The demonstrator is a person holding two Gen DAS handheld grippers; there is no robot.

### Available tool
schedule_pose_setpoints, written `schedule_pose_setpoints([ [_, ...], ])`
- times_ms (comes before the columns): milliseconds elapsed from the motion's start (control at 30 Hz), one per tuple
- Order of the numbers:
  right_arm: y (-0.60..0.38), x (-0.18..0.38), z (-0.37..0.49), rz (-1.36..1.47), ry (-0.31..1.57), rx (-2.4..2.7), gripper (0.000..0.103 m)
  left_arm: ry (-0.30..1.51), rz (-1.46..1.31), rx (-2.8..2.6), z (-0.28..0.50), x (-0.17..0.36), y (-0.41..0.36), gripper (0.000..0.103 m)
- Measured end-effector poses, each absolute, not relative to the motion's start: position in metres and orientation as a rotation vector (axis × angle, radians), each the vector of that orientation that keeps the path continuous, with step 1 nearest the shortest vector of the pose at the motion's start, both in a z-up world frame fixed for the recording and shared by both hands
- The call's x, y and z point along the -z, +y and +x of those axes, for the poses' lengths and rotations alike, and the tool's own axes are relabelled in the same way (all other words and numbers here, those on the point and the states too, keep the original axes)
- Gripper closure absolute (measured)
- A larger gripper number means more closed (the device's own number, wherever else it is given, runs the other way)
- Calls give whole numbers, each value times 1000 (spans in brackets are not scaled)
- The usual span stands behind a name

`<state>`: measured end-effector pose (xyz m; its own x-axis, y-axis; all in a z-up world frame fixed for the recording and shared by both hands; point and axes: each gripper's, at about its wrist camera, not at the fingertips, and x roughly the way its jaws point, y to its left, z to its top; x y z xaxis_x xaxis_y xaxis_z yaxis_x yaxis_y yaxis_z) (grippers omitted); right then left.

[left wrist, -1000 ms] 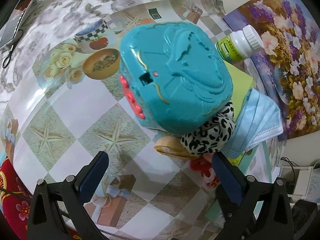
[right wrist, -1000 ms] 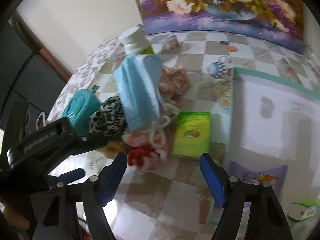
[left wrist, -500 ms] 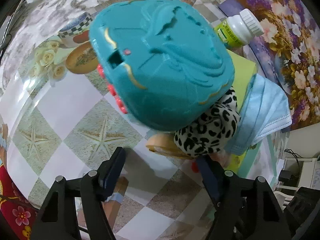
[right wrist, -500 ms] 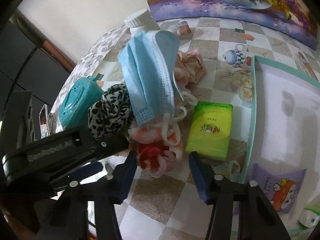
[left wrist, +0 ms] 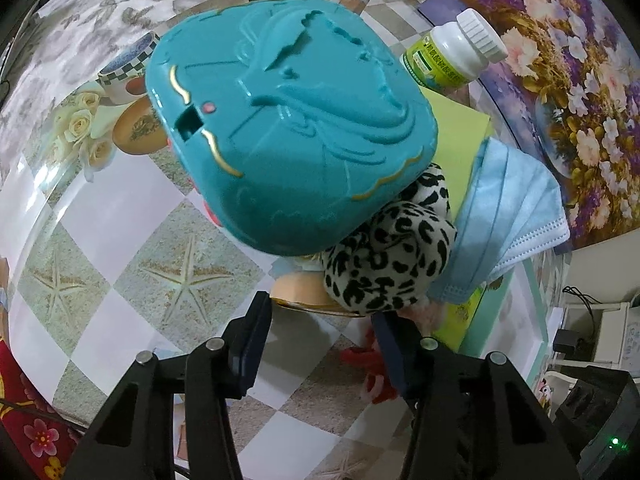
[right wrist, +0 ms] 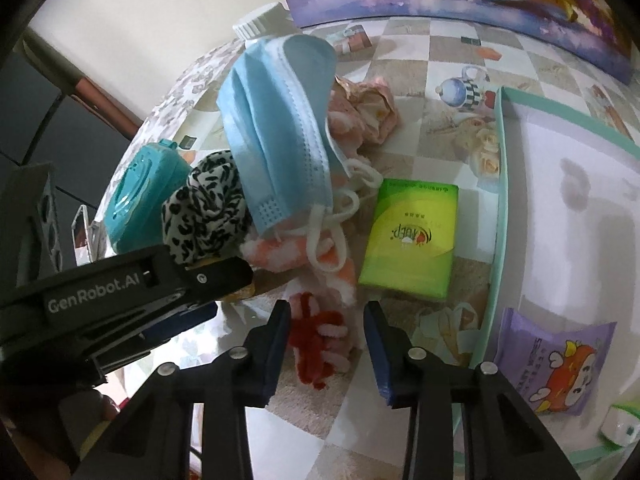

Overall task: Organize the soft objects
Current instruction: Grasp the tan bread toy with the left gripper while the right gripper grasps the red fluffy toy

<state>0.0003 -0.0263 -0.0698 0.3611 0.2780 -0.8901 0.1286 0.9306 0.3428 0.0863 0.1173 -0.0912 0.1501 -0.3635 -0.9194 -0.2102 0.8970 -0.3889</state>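
Right gripper (right wrist: 324,334) points down at a pile on the checked tablecloth (right wrist: 432,80), jaws closing; a red and pink fuzzy piece (right wrist: 320,344) lies between the pads, contact unclear. Blue mask (right wrist: 280,128) sits on top of the pile, its loops trailing over an orange-white plush (right wrist: 280,256). Leopard cloth (right wrist: 208,212) beside it, teal case (right wrist: 140,196) behind. Left gripper (right wrist: 120,300) enters from the left (body only seen). Green pack (right wrist: 412,236) lies just beside the tray (right wrist: 498,184).

Checkered tablecloth (left wrist: 100,216) carrying teal case (left wrist: 288,136), tissue pack (right wrist: 408,240), tray (right wrist: 496,216)
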Motion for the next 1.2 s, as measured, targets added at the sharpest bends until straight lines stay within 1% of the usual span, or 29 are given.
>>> schedule_pose_setpoints([
  [400, -19, 75, -1, 354, 1268, -144, 63, 1481, -493, 102, 78, 89, 131, 50],
  [733, 9, 80, -3, 161, 1296, -144, 62, 1487, -513, 99, 76, 88, 136, 50],
  [767, 12, 80, -3, 143, 1295, -140, 62, 1487, -515, 99, 76, 87, 135, 50],
  [800, 14, 79, -3, 122, 1291, -134, 65, 1487, -516, 100, 74, 88, 140, 50],
  [833, 16, 79, -4, 102, 1289, -128, 71, 1487, -517, 100, 74, 88, 141, 50],
  [1200, 26, 80, -3, 98, 1289, -124, 71, 1487, -516, 101, 74, 88, 142, 50],
])
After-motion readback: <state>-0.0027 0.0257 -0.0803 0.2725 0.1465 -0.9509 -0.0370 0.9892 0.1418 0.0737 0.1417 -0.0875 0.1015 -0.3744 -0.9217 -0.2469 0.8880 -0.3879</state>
